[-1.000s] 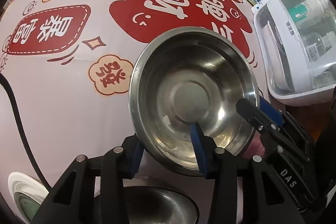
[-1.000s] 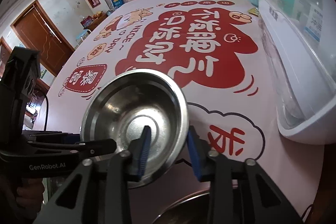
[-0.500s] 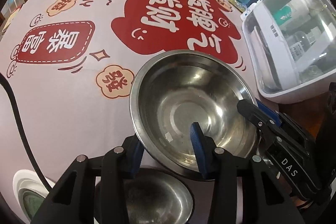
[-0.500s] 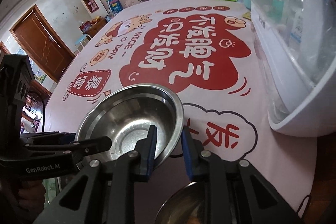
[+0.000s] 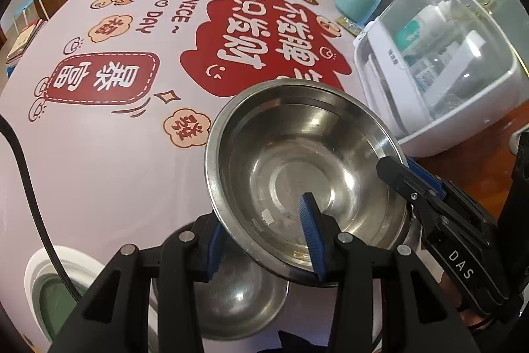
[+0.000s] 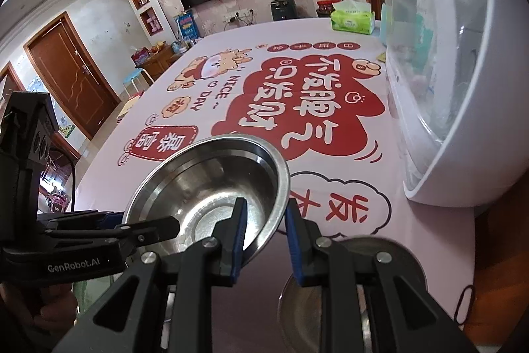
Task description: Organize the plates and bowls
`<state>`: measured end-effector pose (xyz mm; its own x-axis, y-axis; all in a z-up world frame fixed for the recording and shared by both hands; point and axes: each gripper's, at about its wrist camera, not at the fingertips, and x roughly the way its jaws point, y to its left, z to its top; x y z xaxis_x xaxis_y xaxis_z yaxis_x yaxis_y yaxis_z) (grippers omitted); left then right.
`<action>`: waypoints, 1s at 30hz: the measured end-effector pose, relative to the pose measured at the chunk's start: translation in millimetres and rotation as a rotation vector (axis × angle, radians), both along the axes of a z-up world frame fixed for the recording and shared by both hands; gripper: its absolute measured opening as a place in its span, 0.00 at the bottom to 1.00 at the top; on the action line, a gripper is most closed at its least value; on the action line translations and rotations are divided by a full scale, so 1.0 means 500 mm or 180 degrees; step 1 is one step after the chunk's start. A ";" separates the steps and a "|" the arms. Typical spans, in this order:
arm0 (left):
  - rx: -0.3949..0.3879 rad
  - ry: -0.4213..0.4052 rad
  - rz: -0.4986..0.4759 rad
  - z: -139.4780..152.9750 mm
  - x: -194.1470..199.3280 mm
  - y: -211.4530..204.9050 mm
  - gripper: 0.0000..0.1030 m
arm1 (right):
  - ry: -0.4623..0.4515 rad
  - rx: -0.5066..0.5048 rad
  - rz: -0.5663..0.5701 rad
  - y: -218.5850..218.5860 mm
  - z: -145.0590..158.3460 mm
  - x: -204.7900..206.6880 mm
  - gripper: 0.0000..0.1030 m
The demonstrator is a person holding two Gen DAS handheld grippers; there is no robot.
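Steel bowl [image 5: 304, 184] was held clear of the tabletop [image 5: 99, 154], at lower centre of both wrist views, gripped by its rim on two sides. The left tongs [image 5: 264, 237] were narrowed on the near rim, one pad inside the wall and one outside; the right tongs [image 6: 264, 227] were likewise closed on the rim at the opposite side. The bowl was judged light, rigid and unbreakable, but smooth and slippery, so a thin rim pinch could let it pivot or slide. A second steel bowl [image 5: 231, 296] was seen below it, at the lower edge, beside a white and green dish [image 5: 43, 286].
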<state>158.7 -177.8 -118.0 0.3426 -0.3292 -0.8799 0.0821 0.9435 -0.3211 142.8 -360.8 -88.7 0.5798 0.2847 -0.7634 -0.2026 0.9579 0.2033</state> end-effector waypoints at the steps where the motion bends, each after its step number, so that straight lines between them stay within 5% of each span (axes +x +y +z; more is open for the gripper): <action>1: -0.0006 -0.0019 0.0001 0.004 -0.005 0.002 0.40 | -0.0013 -0.0002 0.0002 0.001 0.003 -0.005 0.22; 30: 0.0021 -0.0564 -0.0218 0.119 -0.262 0.061 0.40 | -0.0464 -0.0113 -0.0053 0.067 0.091 -0.269 0.22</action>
